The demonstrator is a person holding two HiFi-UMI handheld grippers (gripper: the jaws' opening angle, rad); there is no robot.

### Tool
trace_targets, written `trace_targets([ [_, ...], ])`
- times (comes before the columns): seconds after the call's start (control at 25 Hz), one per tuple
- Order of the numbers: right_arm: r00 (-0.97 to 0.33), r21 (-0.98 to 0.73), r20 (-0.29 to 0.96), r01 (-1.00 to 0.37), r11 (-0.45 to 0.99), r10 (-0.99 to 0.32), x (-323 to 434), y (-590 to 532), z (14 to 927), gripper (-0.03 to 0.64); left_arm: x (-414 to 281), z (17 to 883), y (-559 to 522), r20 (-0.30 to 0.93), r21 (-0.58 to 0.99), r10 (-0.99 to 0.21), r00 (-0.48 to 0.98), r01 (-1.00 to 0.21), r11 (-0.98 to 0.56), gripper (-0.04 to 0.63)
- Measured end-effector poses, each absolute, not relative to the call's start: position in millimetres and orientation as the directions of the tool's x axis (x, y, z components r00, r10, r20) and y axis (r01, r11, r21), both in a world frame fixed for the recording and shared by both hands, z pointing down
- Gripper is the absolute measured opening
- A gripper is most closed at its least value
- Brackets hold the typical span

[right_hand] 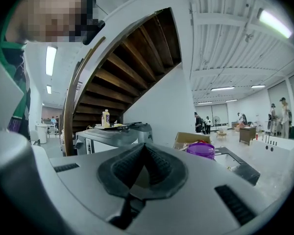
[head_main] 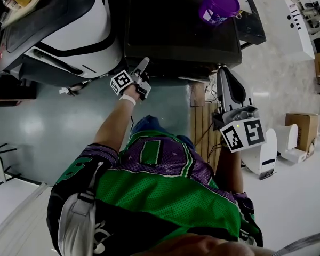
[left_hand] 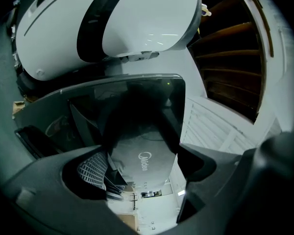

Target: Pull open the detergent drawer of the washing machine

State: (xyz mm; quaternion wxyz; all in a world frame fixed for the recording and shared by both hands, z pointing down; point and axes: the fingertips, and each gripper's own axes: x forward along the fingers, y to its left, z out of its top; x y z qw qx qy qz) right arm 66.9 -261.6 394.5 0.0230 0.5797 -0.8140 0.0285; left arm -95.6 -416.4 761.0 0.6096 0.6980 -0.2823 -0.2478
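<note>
Now the left tongs (head_main: 142, 67) gape wide and empty, the washing machine (head_main: 181, 31) front edge just ahead; the right tongs (head_main: 227, 76), closed on nothing, have open room rightward.

Glossy, smooth dark washing machine (head_main: 176, 31)

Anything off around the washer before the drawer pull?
Nothing looks spilled or broken. One oddity: a purple tub sits on the washing machine top, toward its far right corner in the head view. The left gripper is open and empty near the front edge.
</note>
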Motion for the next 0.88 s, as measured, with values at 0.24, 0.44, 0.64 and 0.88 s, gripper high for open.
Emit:
trace_targets([
  [0.24, -0.333, -0.033, 0.091, -0.943, 0.331, -0.939, 66, -261, 397, 0.002, -95, 761, -415, 0.004, 0.992, -0.703, 0.711, -0.09, -0.085, 0.433],
  [0.44, -0.342, -0.043, 0.102, -0.94, 0.339, -0.934, 64, -260, 398, 0.002, -97, 762, -412, 0.017, 0.994, -0.71, 0.704, -0.091, -0.066, 0.431],
  [0.64, -0.346, -0.049, 0.108, -0.938, 0.343, -0.932, 64, -257, 398, 0.002, -97, 762, -406, 0.014, 0.995, -0.714, 0.7, -0.08, -0.059, 0.399],
  [0.88, -0.343, -0.044, 0.119, -0.939, 0.341, -0.932, 63, -251, 398, 0.002, -99, 762, -412, -0.033, 0.996, -0.745, 0.666, -0.04, -0.08, 0.416],
])
